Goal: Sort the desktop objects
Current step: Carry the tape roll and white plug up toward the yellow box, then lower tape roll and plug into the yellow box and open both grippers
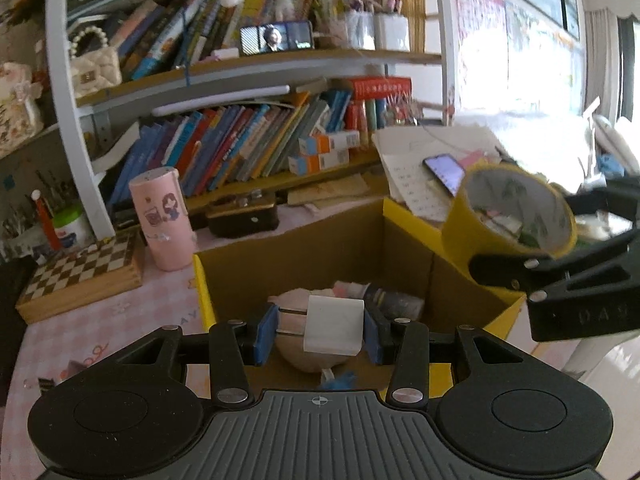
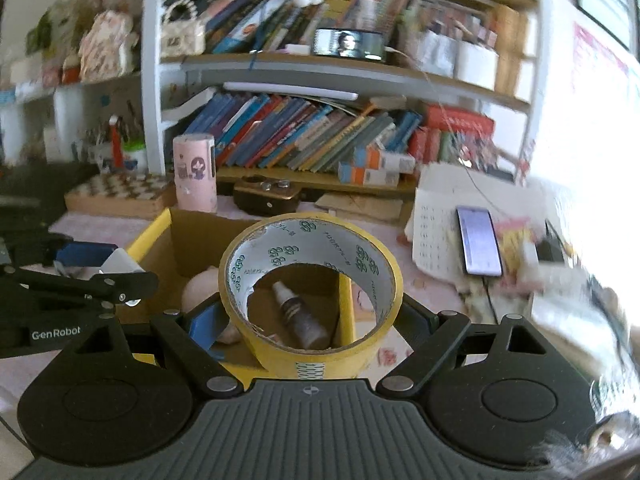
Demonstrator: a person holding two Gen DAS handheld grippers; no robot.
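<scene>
Right wrist view: the right gripper (image 2: 312,320), jaws wide, clamps a yellow tape roll (image 2: 310,292) at frame centre, its open core facing the camera, just above the cardboard box (image 2: 160,232), where a small brown bottle (image 2: 300,316) lies. In the left wrist view, the left gripper (image 1: 320,330) pinches a white charger (image 1: 334,330) over the same box, bottom centre.

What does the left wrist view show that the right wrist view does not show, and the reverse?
Only the left wrist view shows the prongs of the white plug held by the left gripper. Only the right wrist view shows the brown spray bottle lying in the box, seen through the yellow tape roll held by the right gripper. Both show the cardboard box, the tape roll, the pink cylinder and the chessboard.
</scene>
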